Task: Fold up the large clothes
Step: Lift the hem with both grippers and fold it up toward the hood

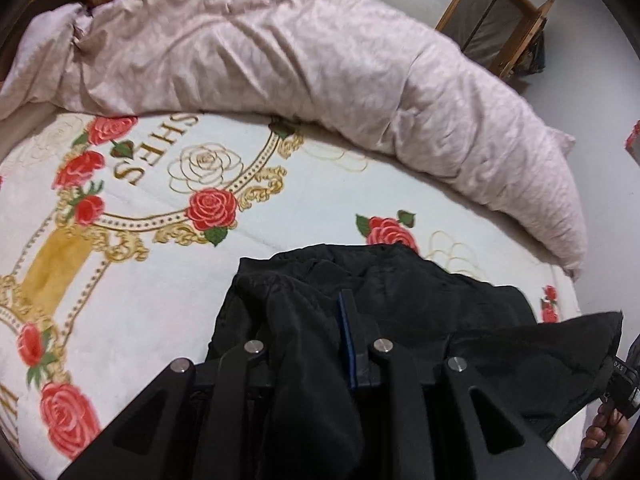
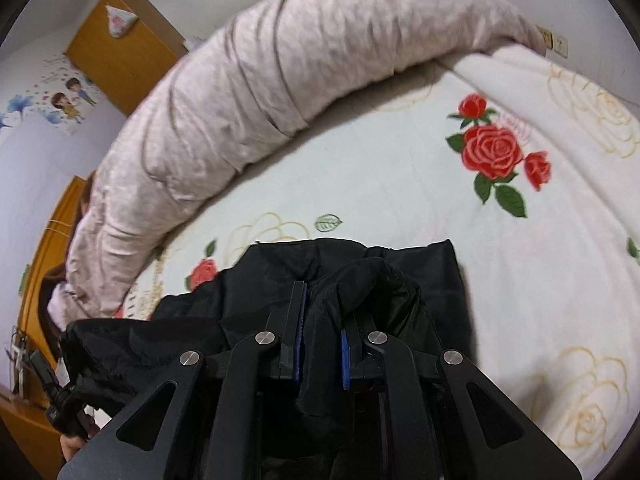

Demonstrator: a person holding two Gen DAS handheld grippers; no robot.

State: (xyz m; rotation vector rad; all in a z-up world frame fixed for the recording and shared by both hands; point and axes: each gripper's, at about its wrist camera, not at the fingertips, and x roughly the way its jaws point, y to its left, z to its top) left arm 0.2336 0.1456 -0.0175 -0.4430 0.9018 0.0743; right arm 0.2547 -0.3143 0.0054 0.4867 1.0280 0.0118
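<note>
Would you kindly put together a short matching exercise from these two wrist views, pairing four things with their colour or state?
Things:
1. garment
2. quilt
3. bedspread
4. wardrobe

Descriptions:
A. pale pink, bunched along the far side of the bed
B. white with red roses
C. black, pinched by both the left gripper and the right gripper
D. orange-brown wood, against the wall

Pairs: 1-C, 2-A, 3-B, 4-D
</note>
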